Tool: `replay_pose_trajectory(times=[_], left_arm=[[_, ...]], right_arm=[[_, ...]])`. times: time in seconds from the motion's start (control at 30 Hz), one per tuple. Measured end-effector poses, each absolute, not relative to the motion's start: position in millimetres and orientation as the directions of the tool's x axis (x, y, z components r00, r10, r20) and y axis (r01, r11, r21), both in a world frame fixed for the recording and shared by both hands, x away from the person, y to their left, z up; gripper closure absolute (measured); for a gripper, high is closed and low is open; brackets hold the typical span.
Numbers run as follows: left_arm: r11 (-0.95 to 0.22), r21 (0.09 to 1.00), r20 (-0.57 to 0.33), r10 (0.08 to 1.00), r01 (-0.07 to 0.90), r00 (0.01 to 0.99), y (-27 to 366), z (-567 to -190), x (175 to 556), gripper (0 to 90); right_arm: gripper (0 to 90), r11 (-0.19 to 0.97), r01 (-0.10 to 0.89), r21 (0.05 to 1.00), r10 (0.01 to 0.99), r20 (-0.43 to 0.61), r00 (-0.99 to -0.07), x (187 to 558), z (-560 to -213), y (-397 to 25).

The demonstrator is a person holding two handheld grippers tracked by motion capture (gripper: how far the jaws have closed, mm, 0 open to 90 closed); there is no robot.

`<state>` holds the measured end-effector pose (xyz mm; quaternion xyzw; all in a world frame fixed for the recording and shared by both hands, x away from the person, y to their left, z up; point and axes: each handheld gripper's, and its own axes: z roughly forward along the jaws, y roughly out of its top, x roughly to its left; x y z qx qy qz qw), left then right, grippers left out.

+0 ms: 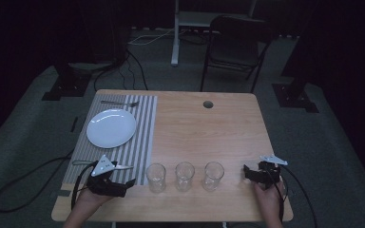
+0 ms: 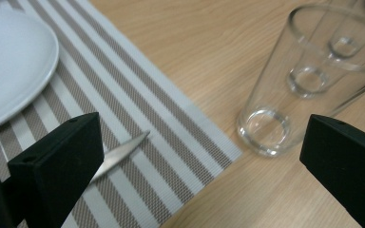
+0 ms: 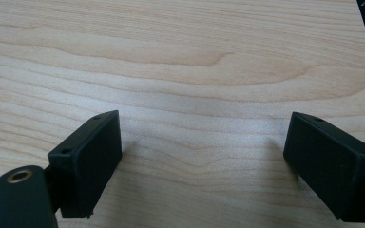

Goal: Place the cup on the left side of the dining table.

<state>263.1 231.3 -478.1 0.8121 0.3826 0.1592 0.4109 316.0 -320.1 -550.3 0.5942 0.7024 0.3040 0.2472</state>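
Three clear empty glasses stand in a row near the table's front edge: left (image 1: 156, 177), middle (image 1: 184, 175), right (image 1: 213, 175). My left gripper (image 1: 125, 186) rests open on the striped placemat's (image 1: 138, 142) front corner, its jaws pointing toward the left glass (image 2: 309, 76). Nothing is between the jaws of my left gripper (image 2: 199, 161). A knife (image 2: 121, 153) lies on the placemat by its left jaw. A white plate (image 1: 110, 128) sits on the placemat, with a fork (image 1: 120, 102) beyond it. My right gripper (image 1: 248, 174) stands open over bare wood (image 3: 199, 71), right of the glasses.
The wooden table (image 1: 209, 128) has a round cable hole (image 1: 208, 104) near its far edge. A dark folding chair (image 1: 237, 42) and stand bases sit on the floor behind. Cables trail off both front corners.
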Motion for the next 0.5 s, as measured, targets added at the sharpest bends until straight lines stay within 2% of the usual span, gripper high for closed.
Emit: replay_pose_trajectory(times=[0.5], left_arm=[[-0.409, 0.813, -0.055, 0.655, 0.415, 0.753, 197, -451, 263, 1.2]], right_arm=[[12.1, 0.109, 0.684, 0.721, 0.985, 0.014, -0.172, 316, -550, -320]])
